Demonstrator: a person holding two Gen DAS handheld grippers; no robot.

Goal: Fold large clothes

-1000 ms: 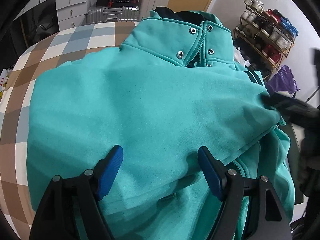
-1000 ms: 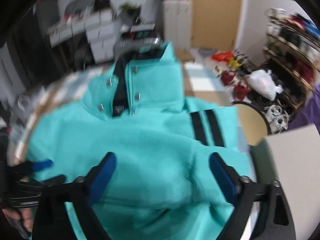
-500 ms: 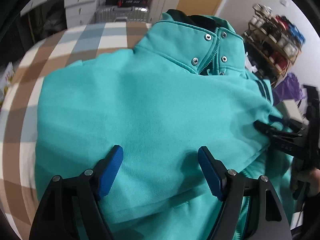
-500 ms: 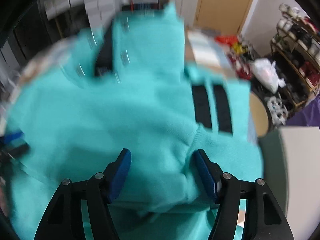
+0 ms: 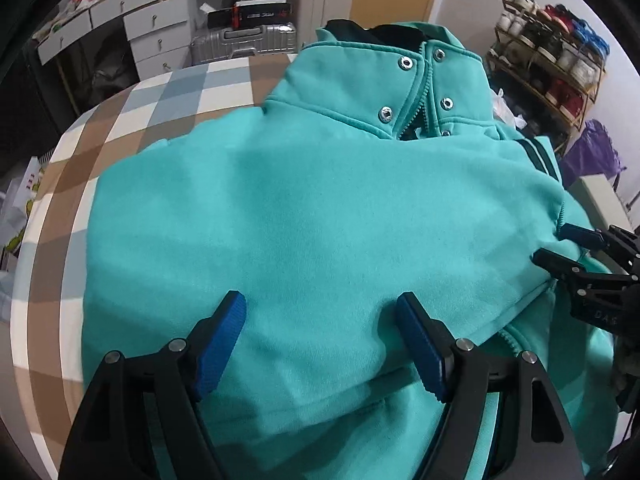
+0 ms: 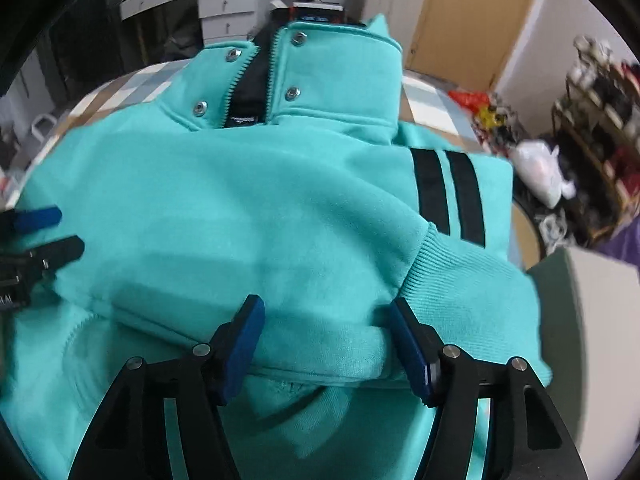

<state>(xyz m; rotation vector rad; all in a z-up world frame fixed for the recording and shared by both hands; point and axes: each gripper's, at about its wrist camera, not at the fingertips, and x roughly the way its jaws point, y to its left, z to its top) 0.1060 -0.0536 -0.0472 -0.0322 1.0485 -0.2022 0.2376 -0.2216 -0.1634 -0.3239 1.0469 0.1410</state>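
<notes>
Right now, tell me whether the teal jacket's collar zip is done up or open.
Open at the collar. The teal jacket shows its zipper teeth parted around dark lining, the snaps unfastened. Lower down, folded fabric hides the zip.

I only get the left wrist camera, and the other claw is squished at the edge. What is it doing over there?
Observer: The right claw is closing, with a folded edge of the teal jacket between its blue pads.
Operator: Is anything special next to it?
Observer: Yes, a ribbed cuff lies just past the pad on the right of that picture.
Operator: And those dark lines I can barely see?
Observer: They are two wide black stripes running down the cloth, starting just below the collar.
</notes>
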